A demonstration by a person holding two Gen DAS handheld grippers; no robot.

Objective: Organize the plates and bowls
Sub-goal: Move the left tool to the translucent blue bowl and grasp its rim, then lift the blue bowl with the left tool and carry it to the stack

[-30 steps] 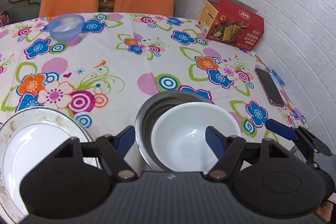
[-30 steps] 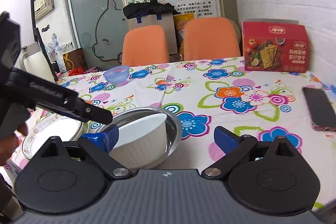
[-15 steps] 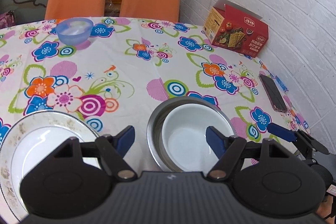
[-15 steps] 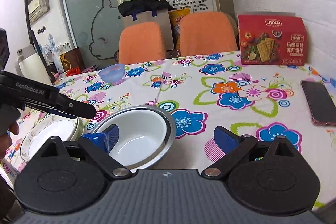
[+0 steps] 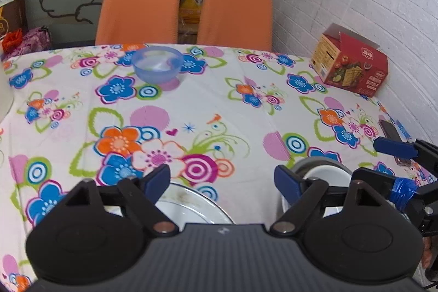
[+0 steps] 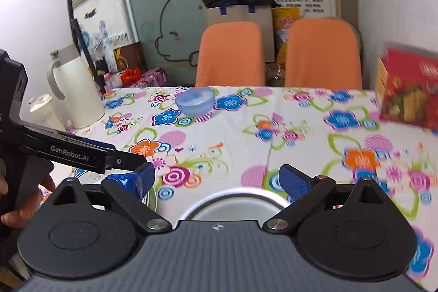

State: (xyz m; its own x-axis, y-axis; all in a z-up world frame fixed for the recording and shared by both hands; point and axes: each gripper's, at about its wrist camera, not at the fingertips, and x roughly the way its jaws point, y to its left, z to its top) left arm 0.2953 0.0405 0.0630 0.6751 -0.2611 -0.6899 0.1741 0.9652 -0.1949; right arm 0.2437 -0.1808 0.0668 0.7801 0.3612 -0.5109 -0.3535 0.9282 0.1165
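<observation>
Floral tablecloth (image 5: pixel 219 111) fills most of the left wrist view, spread over a table set against a white brick wall. The left gripper (image 5: pixel 222 178) is held with its blue-padded fingers wide apart and nothing between them. Just below the fingers, a white plate with a patterned rim (image 5: pixel 191 205) is partly seen, and to its right a white ceramic bowl (image 5: pixel 327 177) is nested inside a round steel bowl (image 5: pixel 309 164). A translucent blue plastic bowl (image 5: pixel 157 67) is placed well apart at the far side, before two orange chairs (image 5: pixel 139 7). A red cracker box (image 5: pixel 353 67) is seen by the wall and a dark phone (image 5: pixel 390 129) near the right edge.

From the right wrist view, the right gripper (image 6: pixel 216 179) is likewise held spread, empty, directly above the steel bowl (image 6: pixel 235 196) with the white bowl (image 6: pixel 232 211) inside. The blue bowl (image 6: pixel 195 100) is seen far ahead. The left gripper (image 6: pixel 82 152), gripped by a hand (image 6: pixel 16 210), is seen at left, near a white kettle (image 6: pixel 75 92).
</observation>
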